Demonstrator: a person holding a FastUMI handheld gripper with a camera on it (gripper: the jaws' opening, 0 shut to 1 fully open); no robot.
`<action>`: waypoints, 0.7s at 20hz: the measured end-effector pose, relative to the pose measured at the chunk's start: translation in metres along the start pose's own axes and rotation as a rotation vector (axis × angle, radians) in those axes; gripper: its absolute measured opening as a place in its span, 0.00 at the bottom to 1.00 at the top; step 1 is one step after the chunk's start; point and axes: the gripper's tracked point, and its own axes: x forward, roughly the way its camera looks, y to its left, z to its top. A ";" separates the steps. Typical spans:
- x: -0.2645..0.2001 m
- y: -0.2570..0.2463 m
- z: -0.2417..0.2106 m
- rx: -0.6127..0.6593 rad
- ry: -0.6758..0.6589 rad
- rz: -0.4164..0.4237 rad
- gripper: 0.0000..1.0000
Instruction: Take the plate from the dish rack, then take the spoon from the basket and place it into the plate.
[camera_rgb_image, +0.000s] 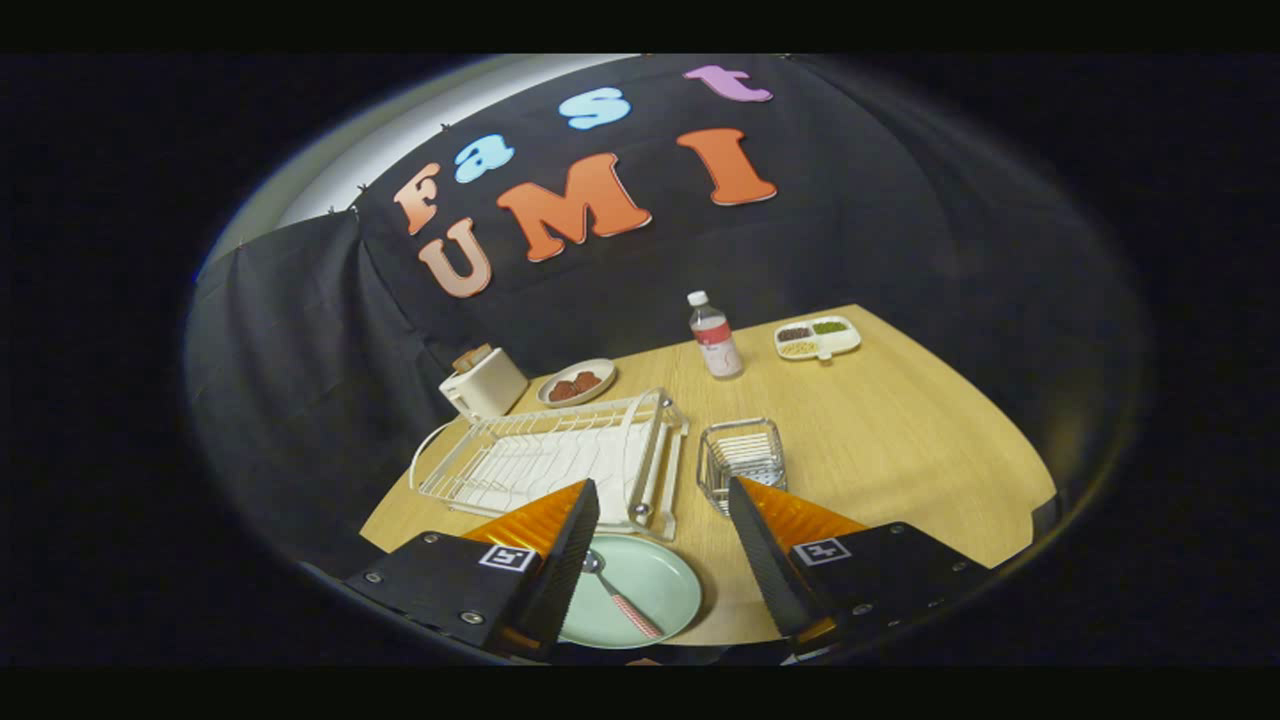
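while our gripper (662, 535) hangs above the near edge of the wooden table (900, 440), its fingers stand wide apart and hold nothing. between them, low and close, we see the pale green plate (655, 590) lying flat on the table, and the spoon (620, 595) rests in it, bowl toward the rack and its pink-and-white striped handle pointing back toward us. just beyond the left finger sits the white wire dish rack (555, 455) with no dishes in it. just beside it, ahead of the right finger, stands the small wire basket (742, 458). farther back we see a white toaster (485, 382) with a slice of bread poking up, a small plate of reddish-brown food (576, 382) next to it, a clear water bottle (715, 338) with a white cap and red label, and a divided snack tray (818, 337) holding beans or seeds in separate compartments, well apart from the plate.
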 end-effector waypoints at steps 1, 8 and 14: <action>-0.004 -0.002 0.015 -0.010 -0.039 -0.015 0.79; -0.042 0.004 0.121 -0.169 -0.307 -0.114 0.85; -0.062 -0.005 0.157 -0.225 -0.404 -0.250 0.90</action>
